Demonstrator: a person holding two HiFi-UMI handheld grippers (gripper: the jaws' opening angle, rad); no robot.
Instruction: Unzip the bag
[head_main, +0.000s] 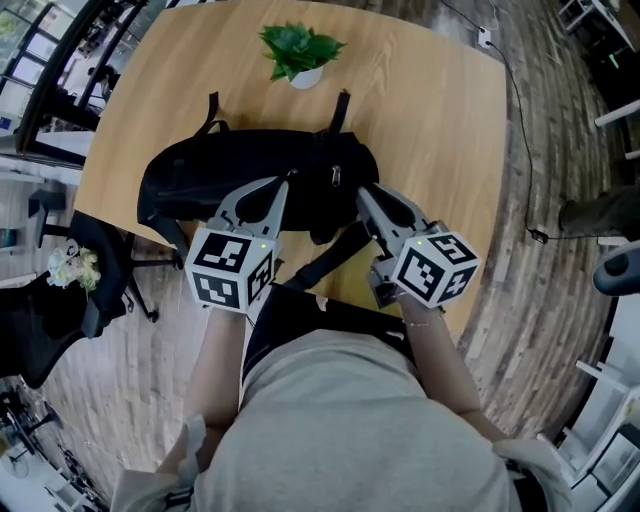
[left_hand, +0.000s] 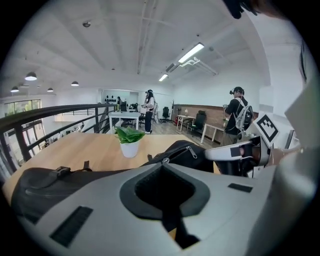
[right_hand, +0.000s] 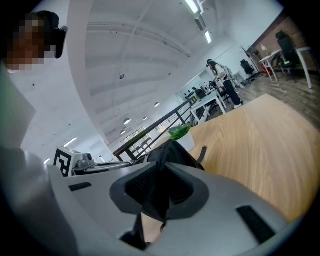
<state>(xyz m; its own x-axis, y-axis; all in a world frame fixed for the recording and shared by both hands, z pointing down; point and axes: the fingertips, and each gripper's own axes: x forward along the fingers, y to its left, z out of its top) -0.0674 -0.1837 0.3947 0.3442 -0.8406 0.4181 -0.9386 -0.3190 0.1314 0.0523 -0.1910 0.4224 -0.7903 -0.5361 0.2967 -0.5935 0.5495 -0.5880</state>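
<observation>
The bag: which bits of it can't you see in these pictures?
- Head view: the near side of the bag is hidden behind the left gripper and the right gripper.
- Left gripper view: the shut jaws cover whatever they pinch, so a zipper pull there cannot be made out.
- Right gripper view: the jaws clamp bag fabric, and the gripper's body hides most of the bag.
- All views: how far the zipper is open is too small to tell, black on black.

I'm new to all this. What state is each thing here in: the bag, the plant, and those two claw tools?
bag: lying on the table, the zipper in view looks closed.
left gripper: shut, tips at the bag's top.
right gripper: shut on the bag's black fabric.
plant: upright in its white pot.
</observation>
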